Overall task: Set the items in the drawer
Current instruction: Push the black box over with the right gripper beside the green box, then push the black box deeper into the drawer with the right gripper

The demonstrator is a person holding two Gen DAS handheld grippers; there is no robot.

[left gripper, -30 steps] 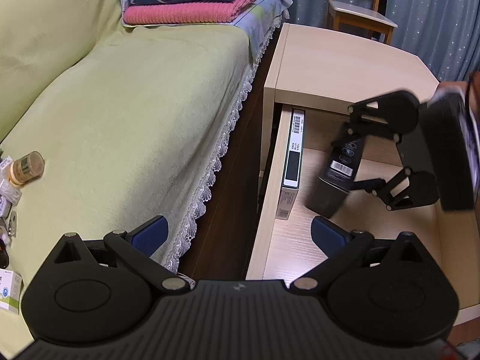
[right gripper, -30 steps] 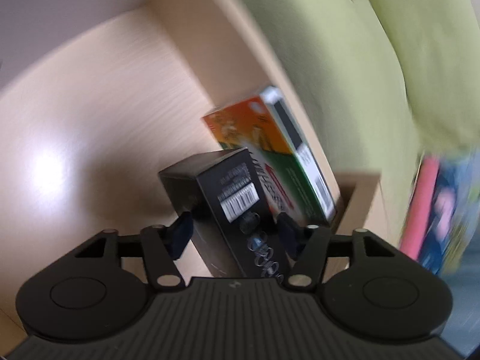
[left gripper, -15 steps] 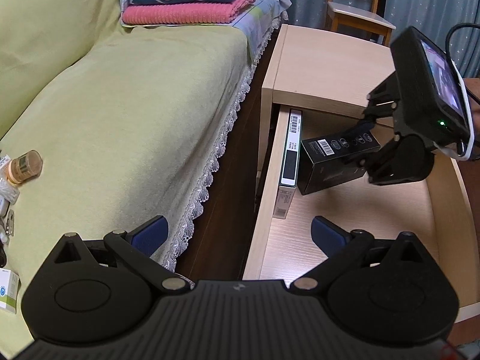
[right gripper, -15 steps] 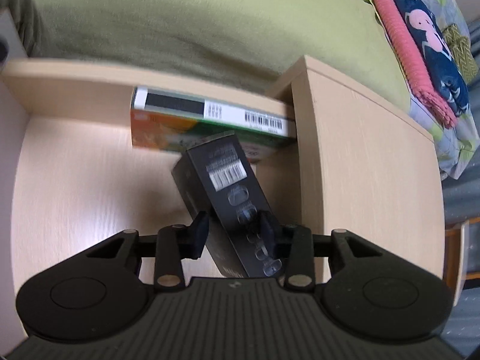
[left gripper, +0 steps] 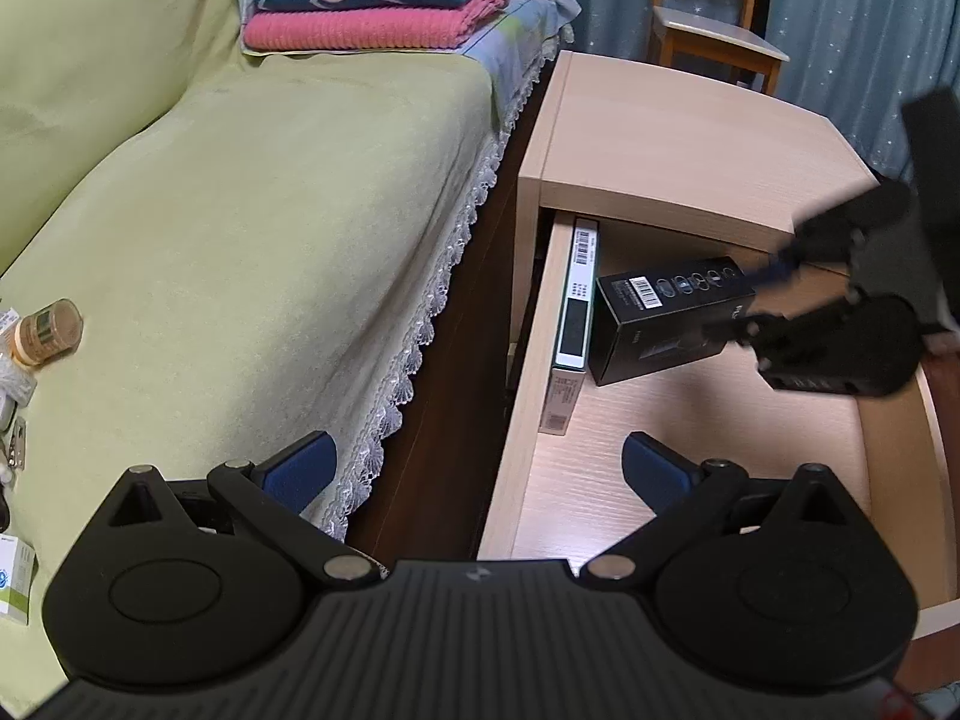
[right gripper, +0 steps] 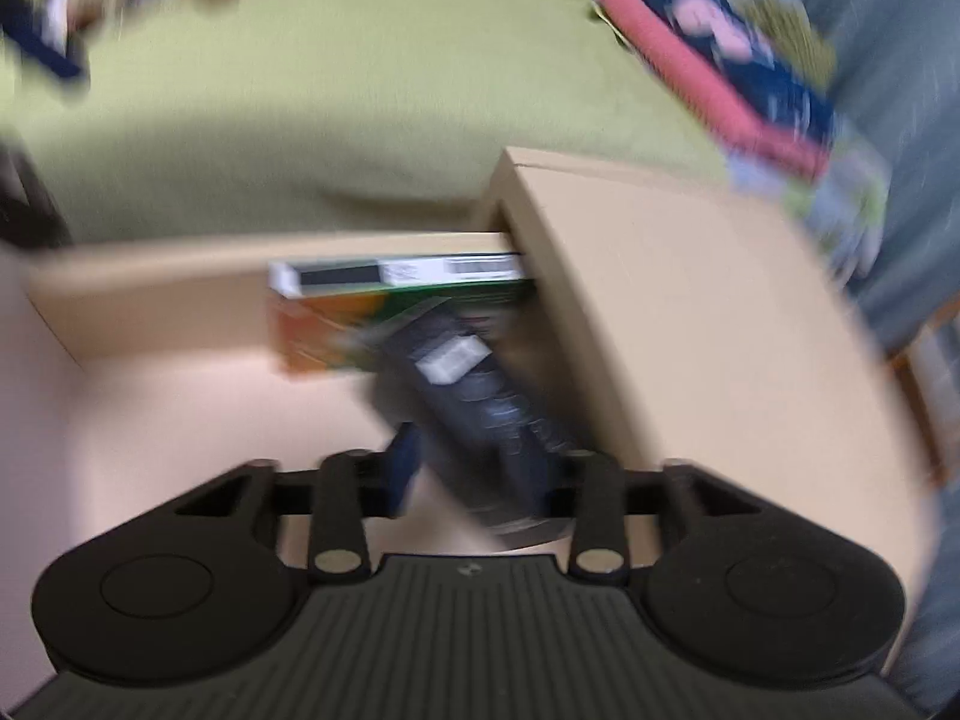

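Note:
The wooden drawer of the nightstand stands pulled out. A green and white box stands on its long edge against the drawer's left wall. A black box with a barcode label lies flat beside it, touching or nearly touching it. My right gripper is shut on the black box's right end. In the blurred right wrist view the black box runs between the fingers of the right gripper, toward the green box. My left gripper hangs open and holds nothing, above the drawer's front left corner.
A bed with a light green cover and lace trim lies left of the drawer. A small jar and little boxes lie at its left edge. Folded towels sit at the head. The nightstand top overhangs the drawer's rear; a wooden chair stands behind.
My right gripper turned the black box from a steep tilt to lying flat and brought it down beside the green box. The left gripper has stayed open and still.

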